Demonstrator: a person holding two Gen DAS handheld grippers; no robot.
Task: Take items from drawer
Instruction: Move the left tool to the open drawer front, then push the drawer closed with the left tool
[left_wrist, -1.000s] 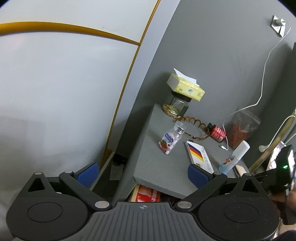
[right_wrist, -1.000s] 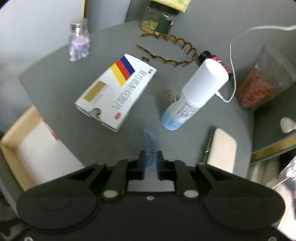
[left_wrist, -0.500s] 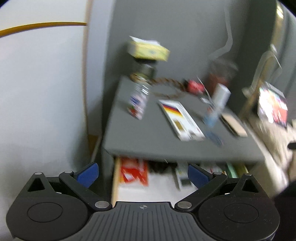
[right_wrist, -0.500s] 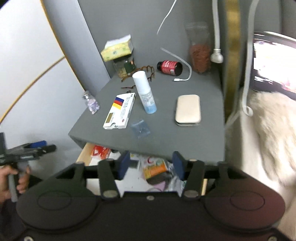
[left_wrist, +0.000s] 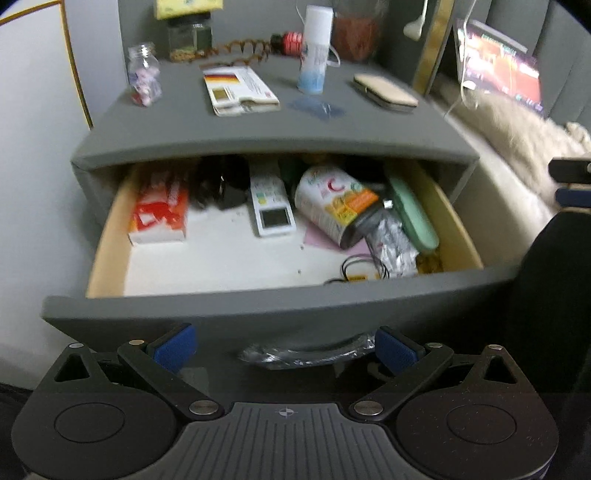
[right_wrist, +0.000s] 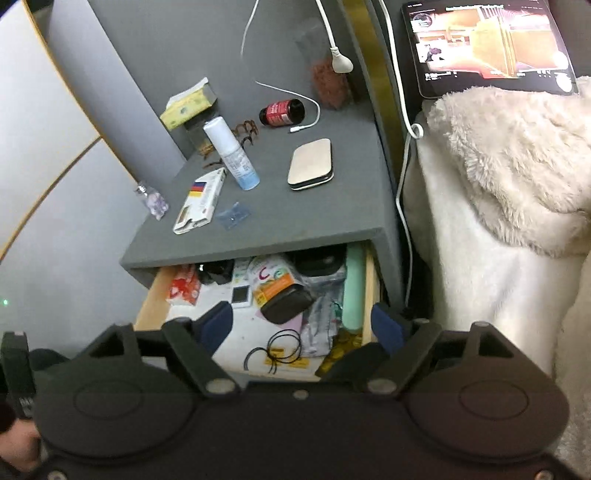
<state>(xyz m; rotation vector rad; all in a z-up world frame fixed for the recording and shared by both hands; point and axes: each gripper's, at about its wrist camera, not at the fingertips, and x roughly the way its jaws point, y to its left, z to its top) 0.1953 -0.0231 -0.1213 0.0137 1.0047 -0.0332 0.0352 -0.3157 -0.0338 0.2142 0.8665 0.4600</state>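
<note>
One drawer stands pulled out from under the grey table. Inside it, counted from left to right: one red-and-white carton, one dark bundle at the far wall, one white remote control, one labelled jar with a dark lid lying on its side, one crumpled foil pack and one long mint-green case along the right wall — plus a few black hair ties near the front.

On the table top lie one flat medicine box with a striped corner, one white spray bottle standing upright, one beige case, one small blue bag, one clear vial and one red bottle on its side.

The left gripper points down at the drawer front, just above its handle; its jaws stand wide apart and empty. The right gripper hangs over the near part of the drawer — its jaws have just been opening and nothing sits between them.
</note>
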